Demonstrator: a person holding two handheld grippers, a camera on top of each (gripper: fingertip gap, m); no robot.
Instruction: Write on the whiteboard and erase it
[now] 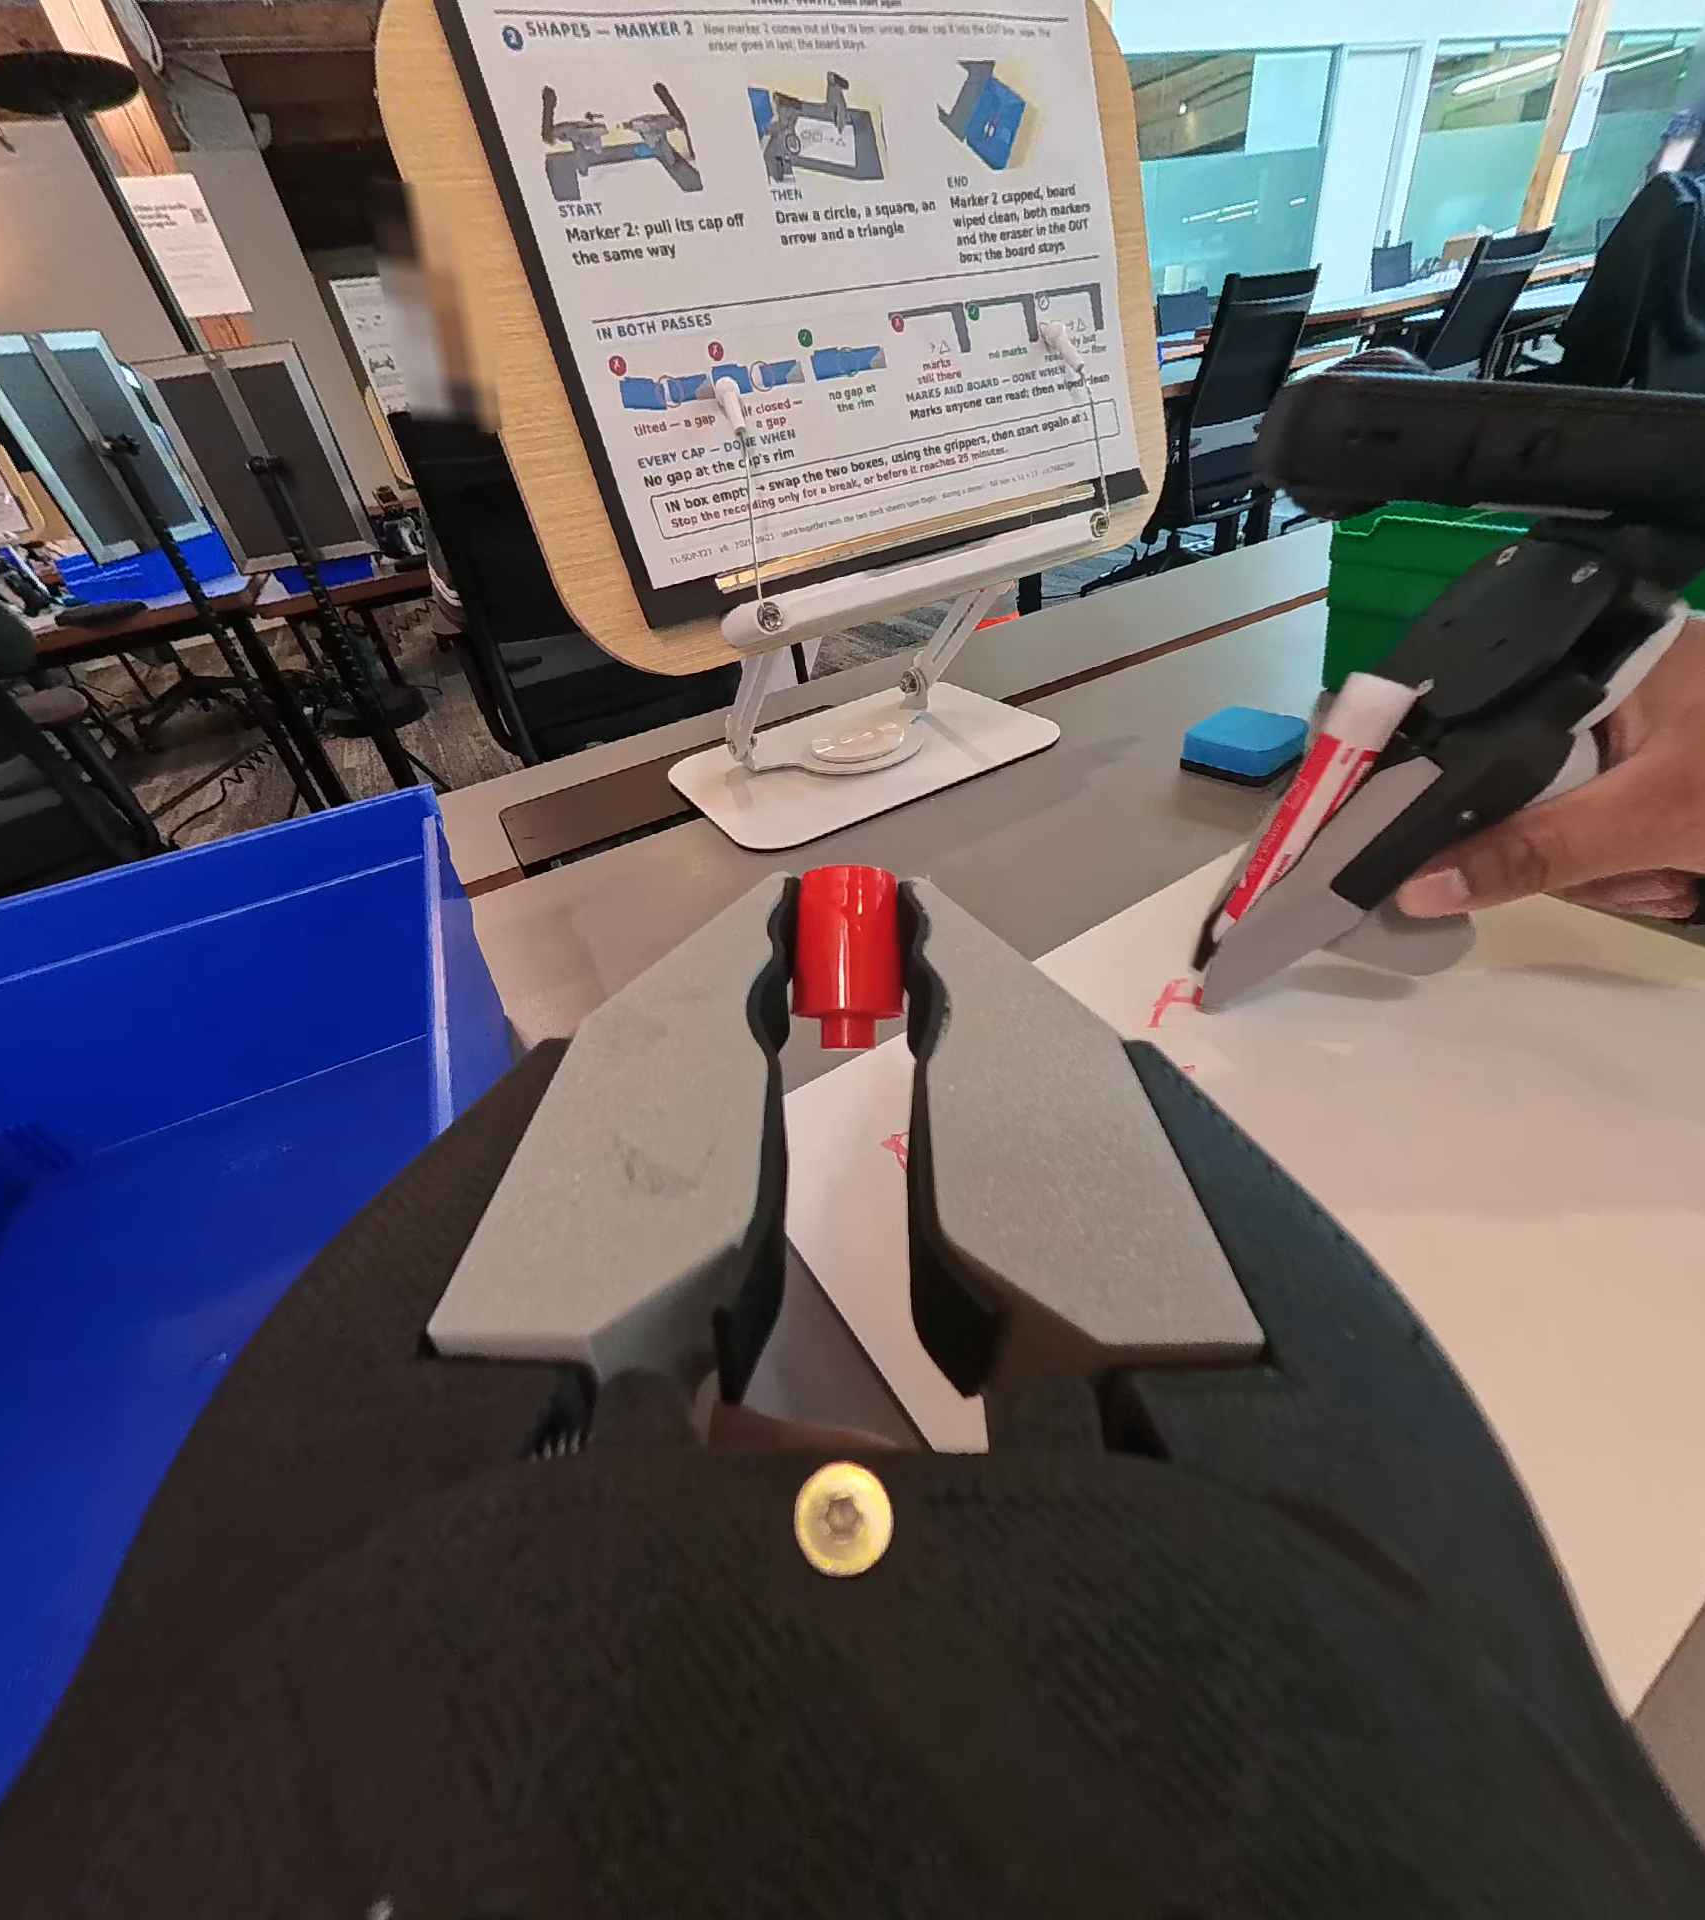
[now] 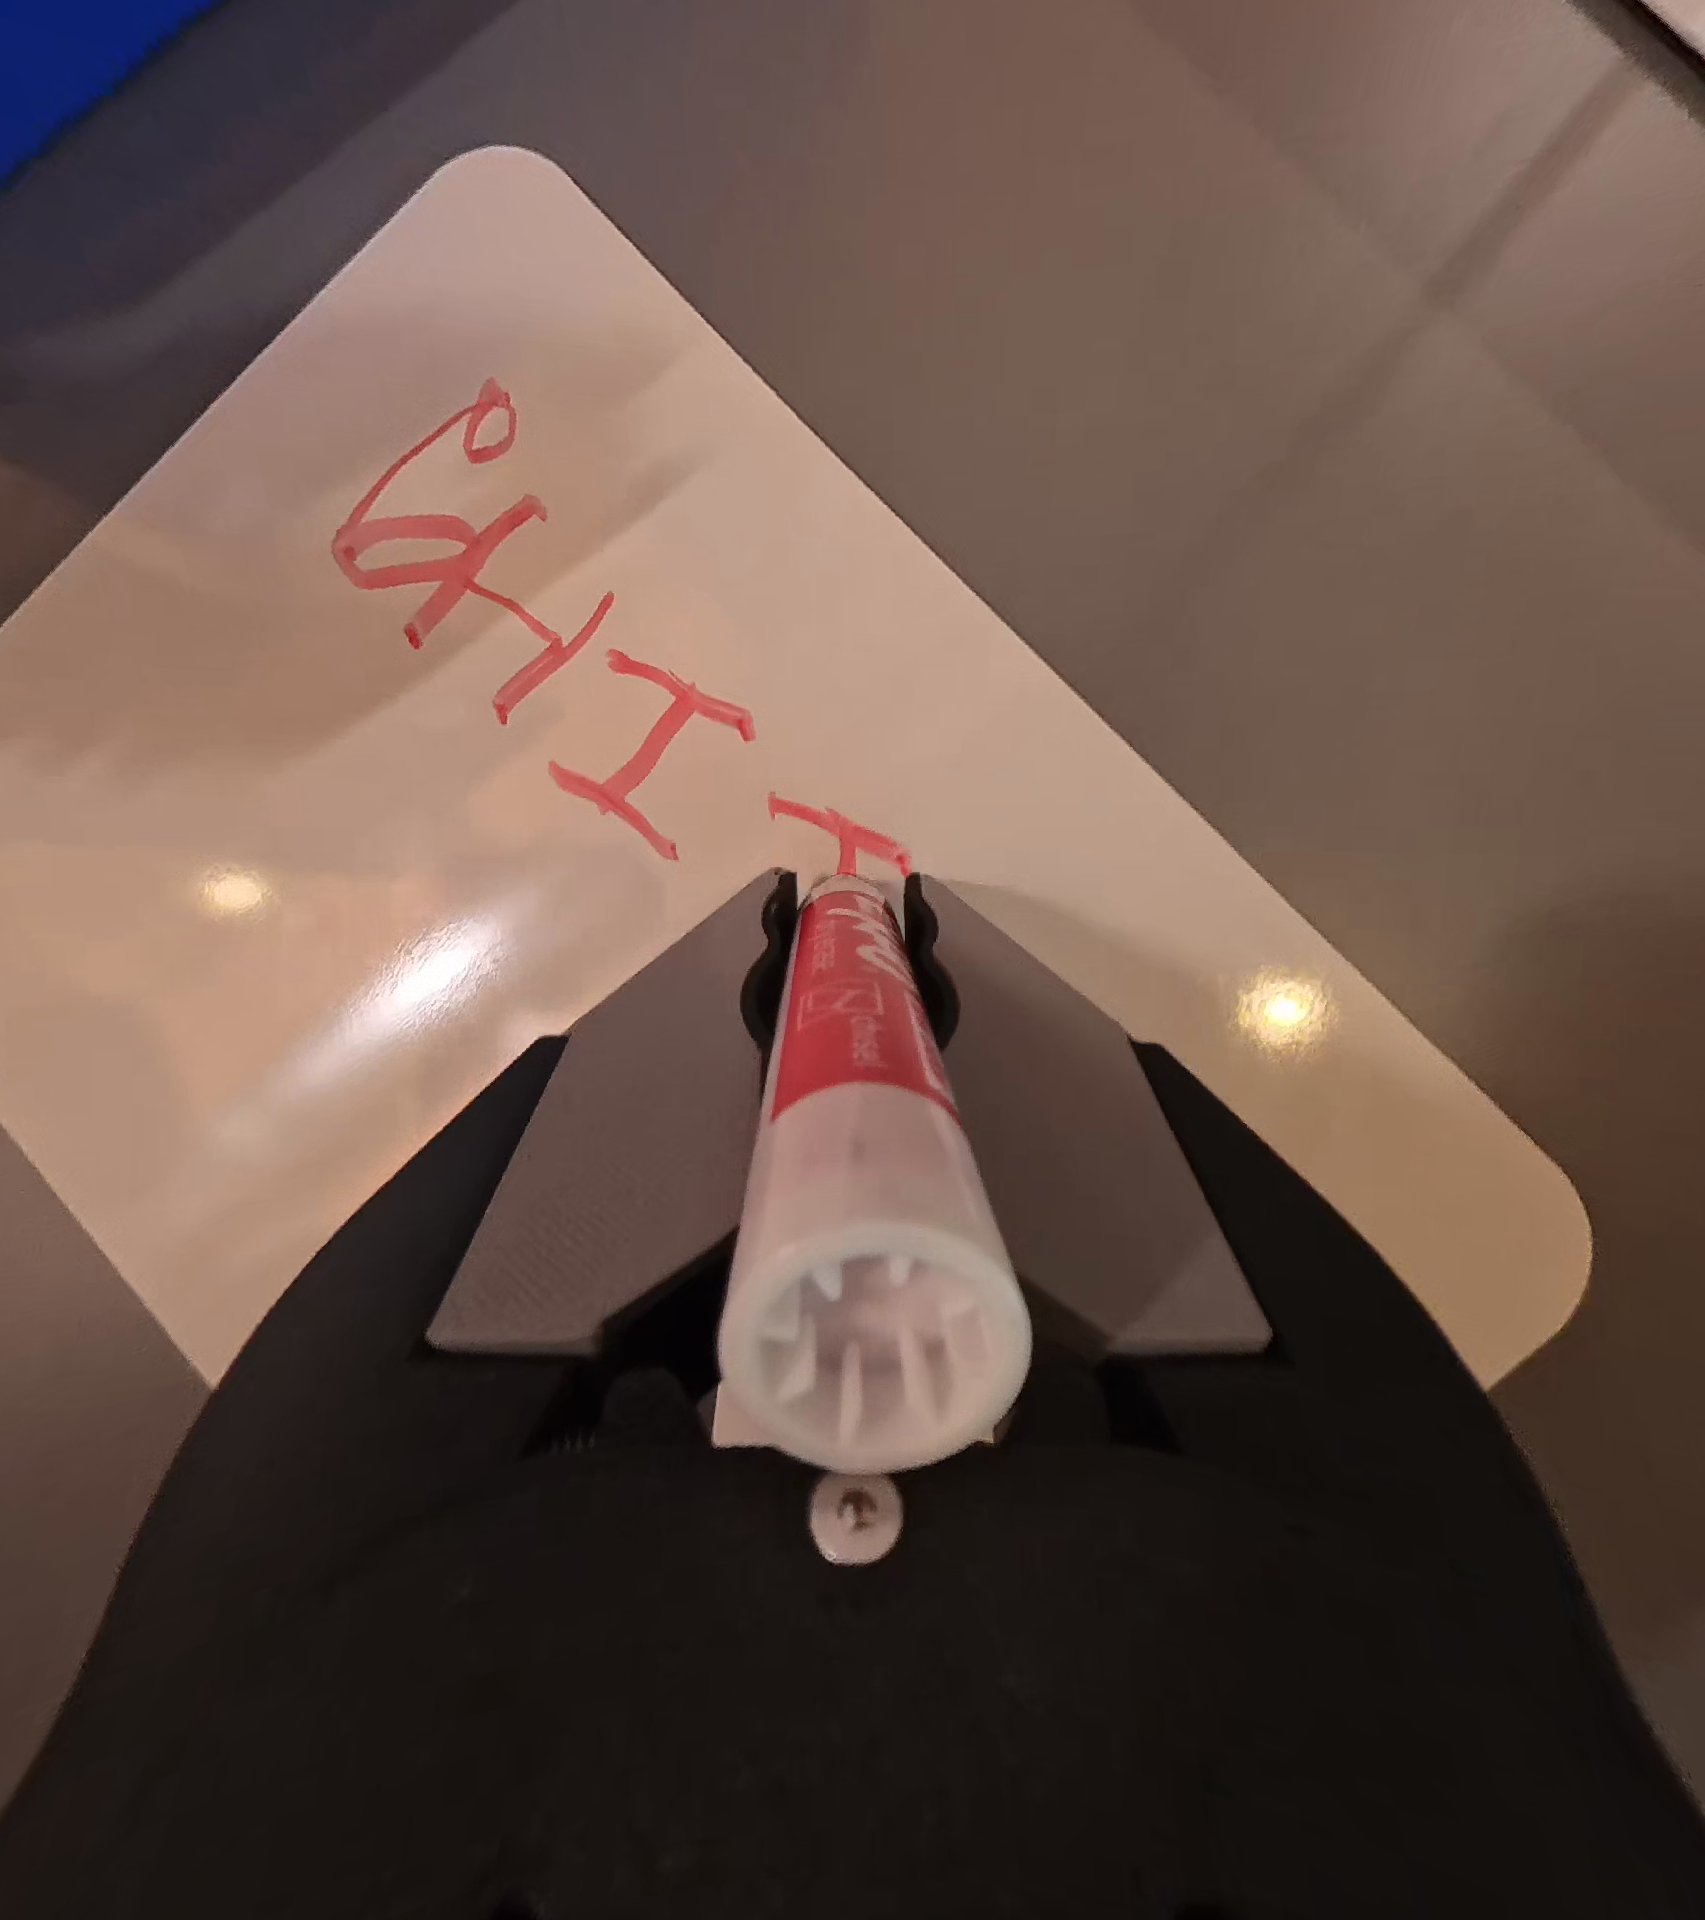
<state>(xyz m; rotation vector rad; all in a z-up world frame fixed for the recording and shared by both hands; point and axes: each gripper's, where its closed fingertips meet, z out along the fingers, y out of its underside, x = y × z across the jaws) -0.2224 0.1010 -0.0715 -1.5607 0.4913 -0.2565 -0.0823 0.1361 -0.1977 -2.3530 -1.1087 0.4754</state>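
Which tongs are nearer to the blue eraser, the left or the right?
The right tongs. They hold the marker on the whiteboard, just in front of the eraser. The left tongs, gripping the red cap, are farther left.

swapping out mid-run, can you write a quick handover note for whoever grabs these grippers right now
Left gripper: shut on the red marker cap, held above the table beside the blue bin.
Right gripper: shut on the red marker, tip down on the whiteboard.
Blue eraser lies on the table beyond the board, untouched.
Done: cap off, several red marks written.
Left: finish writing, recap, then wipe the board with the eraser.
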